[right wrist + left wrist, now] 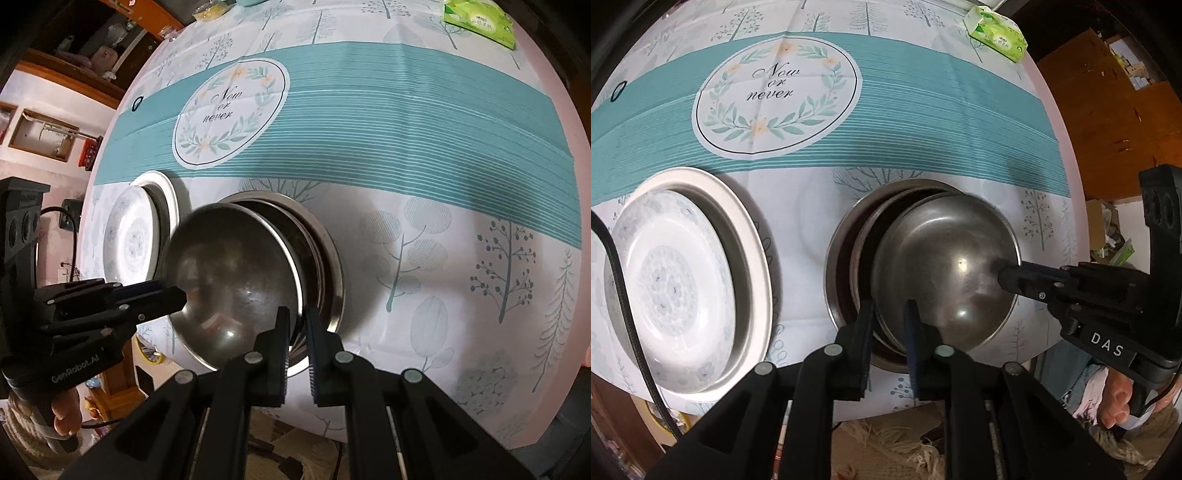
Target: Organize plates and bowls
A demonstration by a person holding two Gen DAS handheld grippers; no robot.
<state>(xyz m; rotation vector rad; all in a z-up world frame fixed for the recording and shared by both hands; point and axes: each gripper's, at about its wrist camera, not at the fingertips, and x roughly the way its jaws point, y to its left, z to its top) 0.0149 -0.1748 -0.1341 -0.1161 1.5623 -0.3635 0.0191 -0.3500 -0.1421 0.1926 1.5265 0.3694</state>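
Steel bowl sits tilted atop stack of metal dishes near front edge of counter, its rim riding over the dishes below. Left gripper straddles the bowl's near rim, one finger outside, the other inside; fingers narrowly apart, visible gap beside the rim, no pad seen pressing. Right gripper sits at the bowl's opposite rim, fingers also slightly parted with the rim edge in the slot, not clearly clamped. In the left wrist view the right gripper comes in from the right, tip at the bowl's edge; in the right wrist view the left gripper comes in from the left likewise. Left of the metal stack, well apart: patterned ceramic plate lying in larger white plate. Counter wears tablecloth with teal band, tree prints, round "Now or never" emblem. Green tissue pack at far edge. Person's hand grips the right gripper's handle.
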